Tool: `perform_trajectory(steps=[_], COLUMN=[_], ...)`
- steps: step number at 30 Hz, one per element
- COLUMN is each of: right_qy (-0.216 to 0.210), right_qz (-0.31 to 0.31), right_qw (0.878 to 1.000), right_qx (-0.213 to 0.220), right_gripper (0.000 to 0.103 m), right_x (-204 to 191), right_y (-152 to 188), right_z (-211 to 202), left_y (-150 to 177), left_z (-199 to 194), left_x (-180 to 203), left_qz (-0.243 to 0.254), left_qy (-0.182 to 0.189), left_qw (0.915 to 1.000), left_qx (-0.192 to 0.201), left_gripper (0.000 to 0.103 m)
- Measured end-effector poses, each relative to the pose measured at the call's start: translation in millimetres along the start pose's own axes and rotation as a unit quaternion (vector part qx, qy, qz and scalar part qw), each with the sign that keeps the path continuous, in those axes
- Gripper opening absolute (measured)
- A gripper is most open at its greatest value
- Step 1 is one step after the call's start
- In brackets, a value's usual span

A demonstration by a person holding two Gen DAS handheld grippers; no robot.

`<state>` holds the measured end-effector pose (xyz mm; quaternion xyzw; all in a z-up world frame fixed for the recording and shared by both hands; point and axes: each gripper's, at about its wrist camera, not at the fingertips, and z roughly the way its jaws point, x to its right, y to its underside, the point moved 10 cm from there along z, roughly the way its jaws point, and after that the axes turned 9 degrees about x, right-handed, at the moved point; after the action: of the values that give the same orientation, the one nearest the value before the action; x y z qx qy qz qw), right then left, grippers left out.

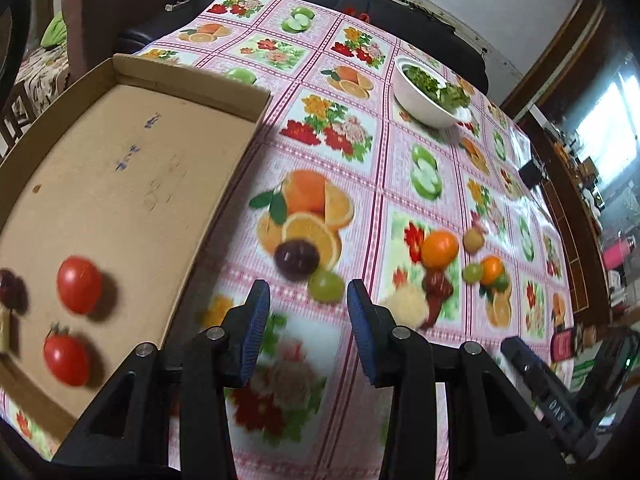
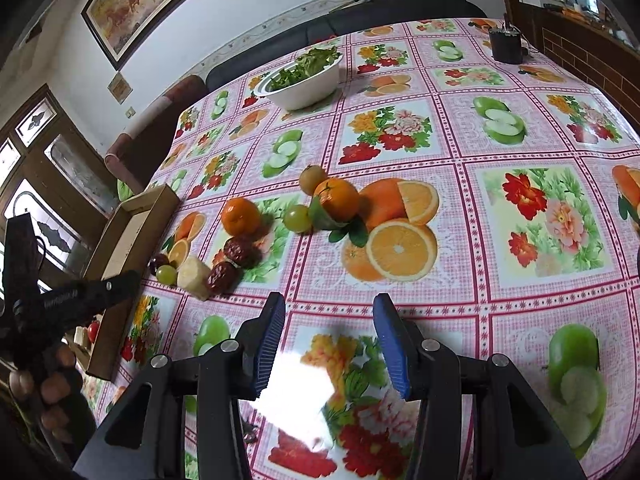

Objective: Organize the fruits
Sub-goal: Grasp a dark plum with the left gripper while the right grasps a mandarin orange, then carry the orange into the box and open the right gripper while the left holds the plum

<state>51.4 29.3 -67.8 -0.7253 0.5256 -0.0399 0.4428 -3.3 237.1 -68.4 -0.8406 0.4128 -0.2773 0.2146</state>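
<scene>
A shallow cardboard tray [image 1: 132, 168] at the left holds two red tomatoes [image 1: 79, 284] [image 1: 66, 358] and a dark fruit [image 1: 8, 288] at its edge. On the tablecloth lie a dark grape [image 1: 296, 258], a green grape [image 1: 327, 285], two oranges [image 2: 241, 216] [image 2: 336, 199], a second green grape [image 2: 298, 218], a brown round fruit [image 2: 312, 179], two red dates [image 2: 240, 250] and a pale peeled piece [image 2: 193, 276]. My left gripper [image 1: 308, 300] is open and empty, just short of the dark and green grapes. My right gripper [image 2: 330, 312] is open and empty, over bare cloth short of the fruit.
A white bowl of greens [image 1: 424, 110] stands further back on the table, and a black cup [image 2: 506, 44] sits near the far right edge. The fruit-print tablecloth [image 2: 500, 280] covers the whole table. A hand [image 2: 52, 384] holds the left tool beside the tray.
</scene>
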Motion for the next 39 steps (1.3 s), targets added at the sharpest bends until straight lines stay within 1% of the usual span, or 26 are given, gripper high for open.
perform_trajectory(steps=[4, 9, 12, 15, 18, 19, 21, 23, 24, 34, 39], right_qy=[0.006, 0.015, 0.019, 0.028, 0.036, 0.034, 0.034, 0.031, 0.028, -0.001, -0.013], right_qz=[-0.001, -0.005, -0.016, -0.025, -0.044, -0.046, -0.046, -0.044, -0.042, -0.039, -0.039], right_qw=[1.0, 1.0, 1.0, 0.999, 0.998, 0.998, 0.998, 0.999, 0.999, 0.999, 0.999], right_qx=[0.002, 0.002, -0.005, -0.013, -0.006, -0.003, -0.003, -0.003, -0.003, 0.005, 0.003], right_gripper=[0.049, 0.049, 0.049, 0.047, 0.043, 0.035, 0.035, 0.034, 0.034, 0.034, 0.034], right_x=[5.0, 9.1, 6.5, 4.9, 1.5, 0.3, 0.2, -0.7, -1.3, -18.4, -24.8], right_y=[-11.1, -30.6, -36.7, -38.8, -43.6, -44.8, -44.2, -41.3, -38.6, -8.4, 3.3], right_z=[8.0, 27.4, 42.0, 56.8, 64.0, 64.6, 63.3, 60.3, 56.9, 13.1, -2.2], left_y=[-7.1, -1.4, -1.4, -2.3, -3.4, -3.6, -3.7, -1.5, -0.5, 28.4, 42.7], left_z=[13.1, 30.0, 34.4, 37.8, 38.8, 38.0, 33.8, 29.6, 26.6, -14.5, -39.4], left_x=[-2.4, -8.2, -8.1, -5.7, -5.3, -5.5, -8.0, -8.5, -9.3, -8.2, -6.6], left_qz=[-0.01, -0.018, -0.025, -0.025, -0.03, -0.03, -0.028, -0.032, -0.031, 0.009, 0.026], left_qy=[-0.013, -0.023, -0.015, -0.009, -0.002, -0.002, -0.004, 0.007, 0.007, 0.017, 0.023], left_qw=[0.9999, 0.9994, 0.9994, 0.9994, 0.9993, 0.9993, 0.9995, 0.9993, 0.9994, 0.9998, 0.9993], left_qx=[-0.002, -0.02, -0.019, -0.021, -0.022, -0.021, -0.015, -0.016, -0.014, 0.003, 0.014], left_gripper=[0.038, 0.038, 0.039, 0.036, 0.034, 0.033, 0.026, 0.026, 0.026, 0.026, 0.026])
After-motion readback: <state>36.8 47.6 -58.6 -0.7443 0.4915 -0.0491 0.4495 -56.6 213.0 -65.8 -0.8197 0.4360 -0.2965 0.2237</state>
